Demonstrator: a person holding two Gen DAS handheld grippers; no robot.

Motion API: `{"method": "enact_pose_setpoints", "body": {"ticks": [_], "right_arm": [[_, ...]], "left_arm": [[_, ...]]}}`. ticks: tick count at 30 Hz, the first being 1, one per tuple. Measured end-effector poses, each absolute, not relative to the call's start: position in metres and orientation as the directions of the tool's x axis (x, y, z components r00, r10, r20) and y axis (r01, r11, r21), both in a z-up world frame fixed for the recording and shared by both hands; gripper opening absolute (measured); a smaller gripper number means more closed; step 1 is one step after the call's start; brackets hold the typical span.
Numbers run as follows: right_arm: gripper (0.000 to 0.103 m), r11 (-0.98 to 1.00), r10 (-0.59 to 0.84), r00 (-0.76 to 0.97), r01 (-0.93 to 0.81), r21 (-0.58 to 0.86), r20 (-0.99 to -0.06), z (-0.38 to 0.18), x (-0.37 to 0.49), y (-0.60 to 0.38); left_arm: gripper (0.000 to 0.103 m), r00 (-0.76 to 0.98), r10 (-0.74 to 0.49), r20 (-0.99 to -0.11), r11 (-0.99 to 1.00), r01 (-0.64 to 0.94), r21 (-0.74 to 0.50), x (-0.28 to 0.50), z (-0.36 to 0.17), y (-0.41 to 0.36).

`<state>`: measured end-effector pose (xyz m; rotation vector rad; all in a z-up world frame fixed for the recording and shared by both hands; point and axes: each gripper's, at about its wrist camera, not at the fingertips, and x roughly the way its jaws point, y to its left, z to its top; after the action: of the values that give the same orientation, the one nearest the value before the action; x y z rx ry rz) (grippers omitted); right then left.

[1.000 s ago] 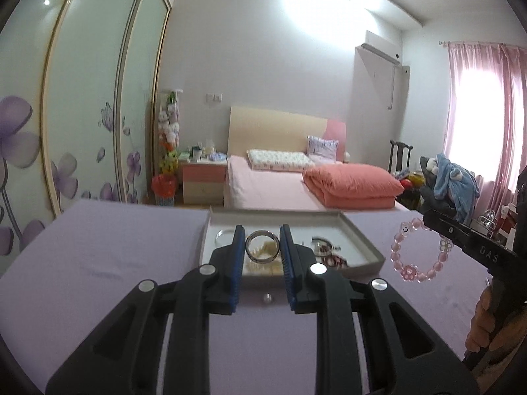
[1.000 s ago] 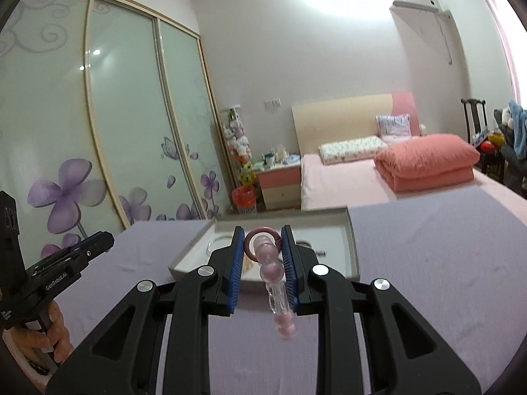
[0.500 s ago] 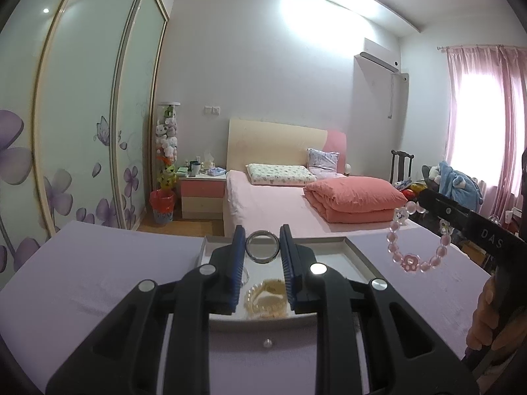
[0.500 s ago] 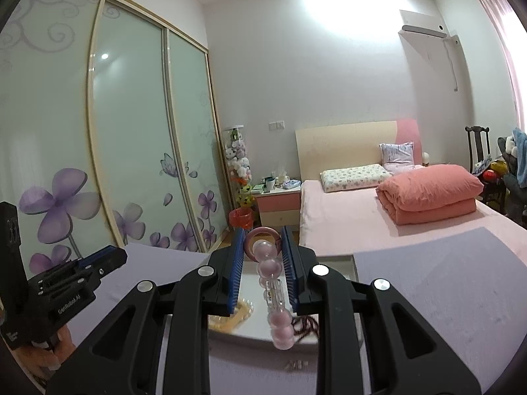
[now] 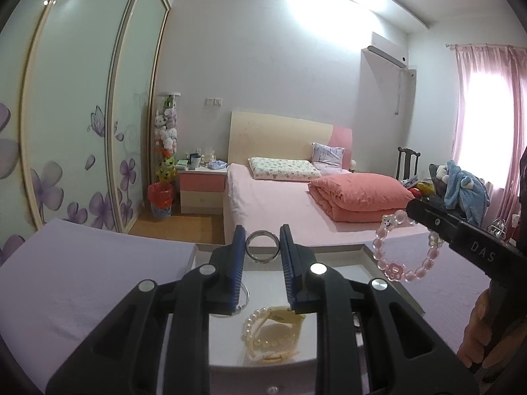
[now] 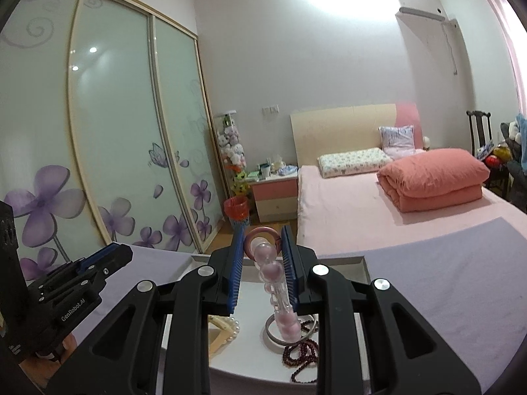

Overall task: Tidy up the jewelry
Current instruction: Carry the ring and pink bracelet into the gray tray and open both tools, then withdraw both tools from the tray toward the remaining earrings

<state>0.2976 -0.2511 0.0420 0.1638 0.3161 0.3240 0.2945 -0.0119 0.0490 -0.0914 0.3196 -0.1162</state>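
My left gripper (image 5: 262, 242) is shut on a small silver ring (image 5: 262, 247), held upright between the blue pads above the white jewelry tray (image 5: 332, 249). Under it lie a pearl bracelet (image 5: 268, 334) and a thin silver bangle (image 5: 245, 296). My right gripper (image 6: 262, 243) is shut on a pink beaded bracelet (image 6: 271, 271) that hangs down over the tray (image 6: 342, 259). Beneath it are a silver bangle (image 6: 272, 333), dark red beads (image 6: 301, 355) and the pearl bracelet (image 6: 229, 326). In the left wrist view the right gripper (image 5: 416, 212) carries the pink bracelet (image 5: 406, 253).
The tray sits on a lavender table (image 5: 82, 279). A loose pearl (image 5: 271, 389) lies by the near rim. The left gripper (image 6: 118, 255) shows at the left of the right wrist view. Beyond the table stand a pink bed (image 6: 378, 204), nightstand (image 5: 202, 191) and floral wardrobe doors (image 6: 115, 151).
Both grippers have moved forward side by side, from short of the tray to above it. Each keeps its hold: the ring in the left, the pink bracelet in the right.
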Motion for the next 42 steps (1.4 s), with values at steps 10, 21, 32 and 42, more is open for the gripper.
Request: {"method": "enact_pose_setpoints", "body": {"ticks": [10,21,32,42], "right_arm": [[0.024,0.936,0.330,0.860,-0.245,0.252,-0.389,0.005,0.324,-0.249],[0.043,0.941,0.315,0.861,-0.227,0.252,-0.399,0.004,0.326,-0.249],[0.043,0.940,0.321,0.856,-0.237,0.246,-0.404,0.004,0.331,-0.247],[0.043,0.940,0.322,0.855,-0.237,0.245,-0.407,0.003,0.334,-0.249]], "left_arm": [[0.022,0.912,-0.134,-0.388,0.989,0.096,-0.116,0.324,0.013,-0.013],[0.022,0.889,-0.145,-0.433,0.988,0.107,-0.111,0.338,-0.007,-0.013],[0.030,0.870,-0.140,-0.473,0.987,0.086,-0.133,0.349,-0.020,-0.010],[0.032,0.871,-0.139,-0.471,0.987,0.086,-0.134,0.347,-0.020,-0.010]]}}
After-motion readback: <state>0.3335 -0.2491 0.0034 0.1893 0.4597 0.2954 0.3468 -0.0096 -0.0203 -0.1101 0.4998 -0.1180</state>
